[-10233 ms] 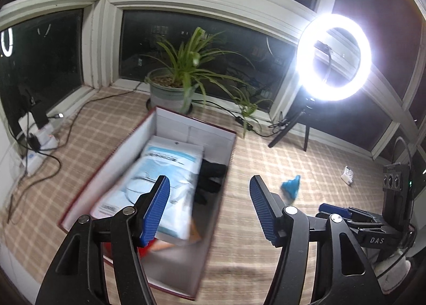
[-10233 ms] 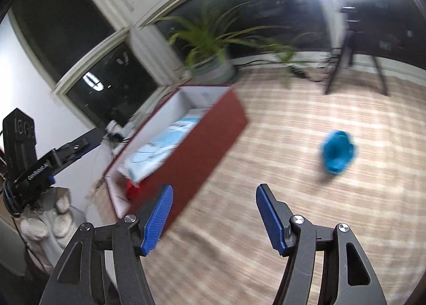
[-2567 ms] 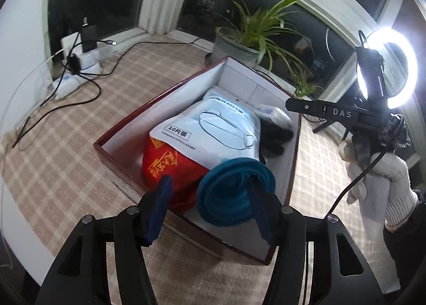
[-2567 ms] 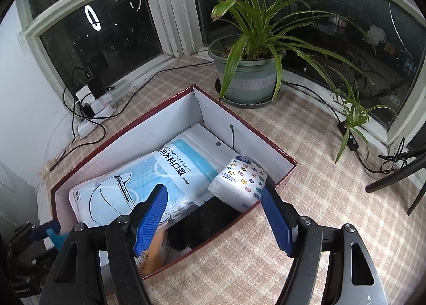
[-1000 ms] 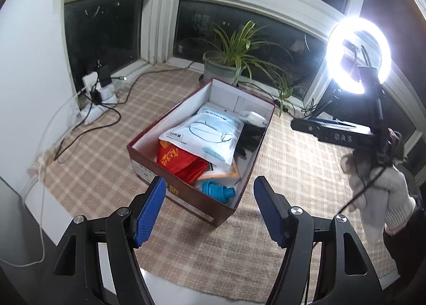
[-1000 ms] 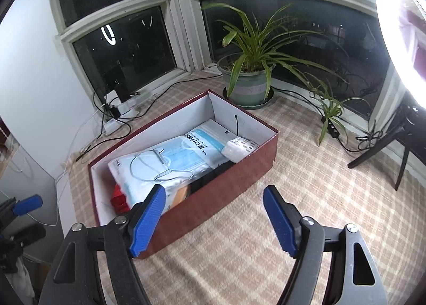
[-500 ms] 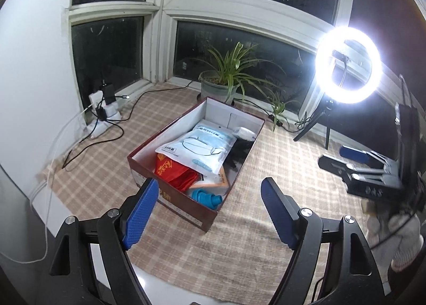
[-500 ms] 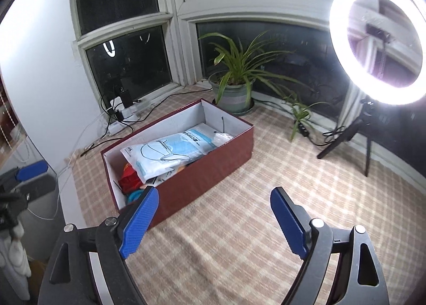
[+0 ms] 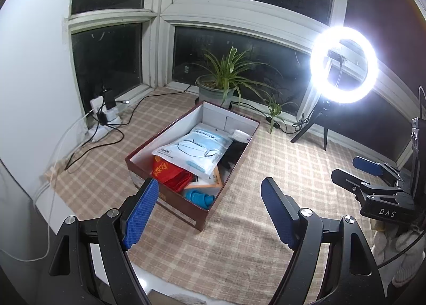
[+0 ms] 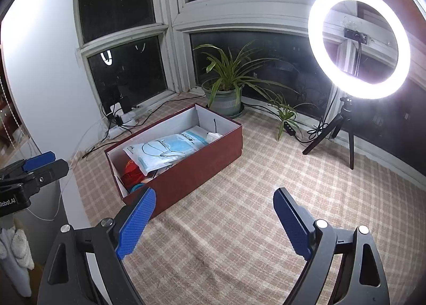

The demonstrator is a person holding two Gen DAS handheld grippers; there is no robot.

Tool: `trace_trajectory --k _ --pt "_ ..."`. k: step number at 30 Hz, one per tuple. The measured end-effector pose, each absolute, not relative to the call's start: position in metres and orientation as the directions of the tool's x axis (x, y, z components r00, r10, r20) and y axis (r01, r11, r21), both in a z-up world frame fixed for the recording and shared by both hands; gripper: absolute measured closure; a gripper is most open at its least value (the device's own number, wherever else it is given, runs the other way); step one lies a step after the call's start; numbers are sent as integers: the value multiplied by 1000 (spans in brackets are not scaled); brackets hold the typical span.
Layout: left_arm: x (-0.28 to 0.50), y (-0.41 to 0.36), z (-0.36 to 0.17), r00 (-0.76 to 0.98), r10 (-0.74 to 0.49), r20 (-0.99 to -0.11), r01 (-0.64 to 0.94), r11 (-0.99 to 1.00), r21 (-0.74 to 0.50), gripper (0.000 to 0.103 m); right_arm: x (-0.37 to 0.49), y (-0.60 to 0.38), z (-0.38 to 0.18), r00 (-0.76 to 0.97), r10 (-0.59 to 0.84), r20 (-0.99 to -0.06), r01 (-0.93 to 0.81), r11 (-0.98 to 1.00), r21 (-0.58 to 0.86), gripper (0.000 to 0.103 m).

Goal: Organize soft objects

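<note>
A dark red box (image 9: pixel 170 199) (image 10: pixel 197 171) stands on the checked mat. In it lie a face mask pack (image 9: pixel 194 149) (image 10: pixel 170 149), a red bag (image 9: pixel 170 173) (image 10: pixel 130 171), a rolled blue cloth (image 9: pixel 199 197) (image 10: pixel 138 187), a small white tissue pack (image 9: pixel 239 135) (image 10: pixel 214 135) and something black (image 9: pixel 233 155). My left gripper (image 9: pixel 209 214) is open and empty, held high and back from the box's near end. My right gripper (image 10: pixel 213 221) is open and empty, above the mat to the right of the box.
A potted plant (image 9: pixel 217 89) (image 10: pixel 226 97) stands behind the box. A lit ring light on a tripod (image 9: pixel 343 65) (image 10: pixel 359 44) is at the back right. A power strip with cables (image 9: pixel 103 118) (image 10: pixel 119 116) lies at the left by the window. The mat's front edge is near.
The blue cloth, loose on the mat and then held in my left gripper over the box, now lies in the box. Both grippers have pulled up and back from the box.
</note>
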State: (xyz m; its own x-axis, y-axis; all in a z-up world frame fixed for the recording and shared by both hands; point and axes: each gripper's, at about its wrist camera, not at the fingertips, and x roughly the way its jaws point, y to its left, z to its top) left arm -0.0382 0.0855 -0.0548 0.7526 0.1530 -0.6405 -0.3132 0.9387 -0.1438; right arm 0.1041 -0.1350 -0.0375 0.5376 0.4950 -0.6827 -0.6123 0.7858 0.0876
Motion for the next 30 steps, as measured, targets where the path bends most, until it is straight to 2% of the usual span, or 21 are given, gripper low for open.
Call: trace_trajectory --k 30 --pt "-39 83 -52 757 157 -634 -323 933 -155 23 102 -143 -41 541 484 -687 -608 790 77 15"
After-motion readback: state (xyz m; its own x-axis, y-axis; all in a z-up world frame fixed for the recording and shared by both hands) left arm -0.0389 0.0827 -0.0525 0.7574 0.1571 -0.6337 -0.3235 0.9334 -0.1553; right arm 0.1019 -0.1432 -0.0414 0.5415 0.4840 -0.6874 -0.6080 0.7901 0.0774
